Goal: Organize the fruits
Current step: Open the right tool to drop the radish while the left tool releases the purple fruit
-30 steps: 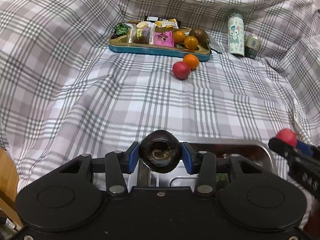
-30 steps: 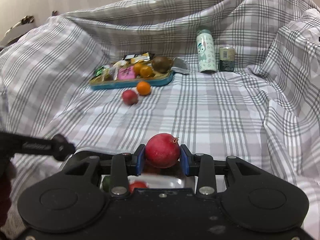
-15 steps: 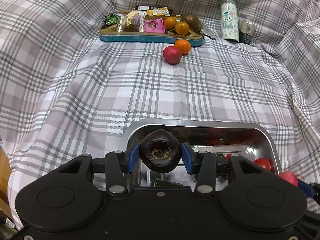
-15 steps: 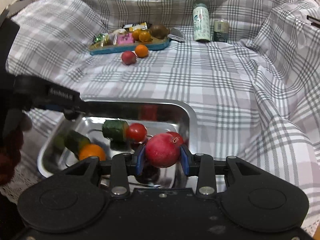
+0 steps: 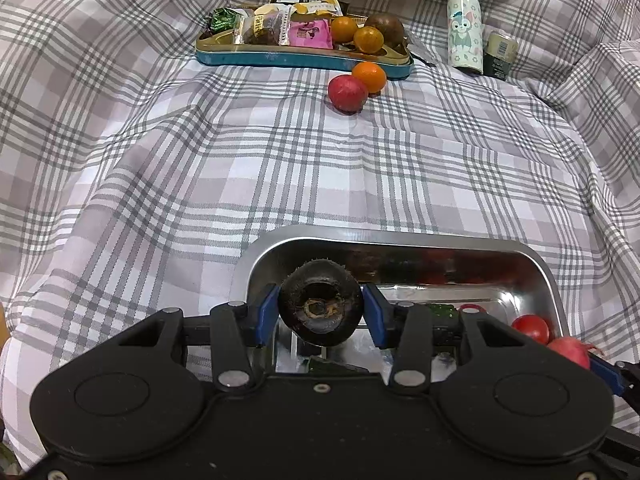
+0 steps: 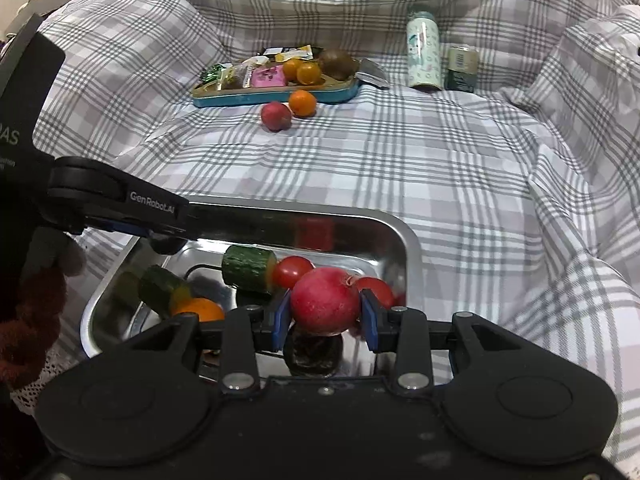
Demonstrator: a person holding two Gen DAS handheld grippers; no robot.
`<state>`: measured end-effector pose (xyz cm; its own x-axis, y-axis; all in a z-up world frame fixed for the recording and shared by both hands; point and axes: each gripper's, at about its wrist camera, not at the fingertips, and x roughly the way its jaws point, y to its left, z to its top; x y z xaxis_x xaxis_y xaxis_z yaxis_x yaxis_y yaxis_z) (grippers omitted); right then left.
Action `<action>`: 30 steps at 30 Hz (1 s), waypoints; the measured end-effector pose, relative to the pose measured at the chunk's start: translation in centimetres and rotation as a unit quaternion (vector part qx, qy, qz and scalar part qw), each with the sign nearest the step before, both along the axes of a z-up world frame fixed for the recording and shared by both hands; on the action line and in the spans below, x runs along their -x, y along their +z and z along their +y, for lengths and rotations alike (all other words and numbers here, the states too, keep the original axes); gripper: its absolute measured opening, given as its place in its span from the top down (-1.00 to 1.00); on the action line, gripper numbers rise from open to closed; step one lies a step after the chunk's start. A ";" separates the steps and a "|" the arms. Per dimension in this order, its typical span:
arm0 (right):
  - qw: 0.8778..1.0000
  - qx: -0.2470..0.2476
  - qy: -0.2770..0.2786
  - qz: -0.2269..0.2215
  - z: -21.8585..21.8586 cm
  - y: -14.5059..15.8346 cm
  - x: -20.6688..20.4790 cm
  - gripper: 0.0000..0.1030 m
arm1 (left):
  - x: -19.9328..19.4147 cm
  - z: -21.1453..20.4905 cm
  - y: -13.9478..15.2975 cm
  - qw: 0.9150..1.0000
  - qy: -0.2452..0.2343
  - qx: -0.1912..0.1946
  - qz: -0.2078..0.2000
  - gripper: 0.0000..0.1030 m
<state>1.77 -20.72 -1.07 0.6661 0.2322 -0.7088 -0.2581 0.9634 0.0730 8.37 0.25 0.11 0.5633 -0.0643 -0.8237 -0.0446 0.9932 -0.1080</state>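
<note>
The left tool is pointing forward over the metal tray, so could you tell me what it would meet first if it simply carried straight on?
Probably the far wall of the metal tray, just ahead of the dark fruit the left tool holds. If it clears the rim, only checked cloth follows, though depth is uncertain.

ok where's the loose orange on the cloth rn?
The loose orange sits on the plaid cloth just in front of the teal tray, near its right end, with a red fruit beside it on the near-left.
</note>
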 end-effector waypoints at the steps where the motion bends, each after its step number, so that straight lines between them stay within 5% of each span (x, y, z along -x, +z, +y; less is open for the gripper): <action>1: 1.000 0.000 0.000 -0.001 0.1 -0.1 -0.2 0.27 | 0.0 0.0 0.0 1.000 -0.001 0.001 -0.001 -0.02; 30: 0.999 -0.009 -0.043 -0.020 -0.3 -0.1 -3.3 0.23 | 1.5 -0.2 0.7 1.000 0.004 -0.002 -0.020 -0.03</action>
<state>5.04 -20.99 -1.16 0.7118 0.1856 -0.6774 -0.1780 0.9806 0.0817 6.90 0.04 0.80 0.5956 -0.0573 -0.8012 -0.0474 0.9932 -0.1063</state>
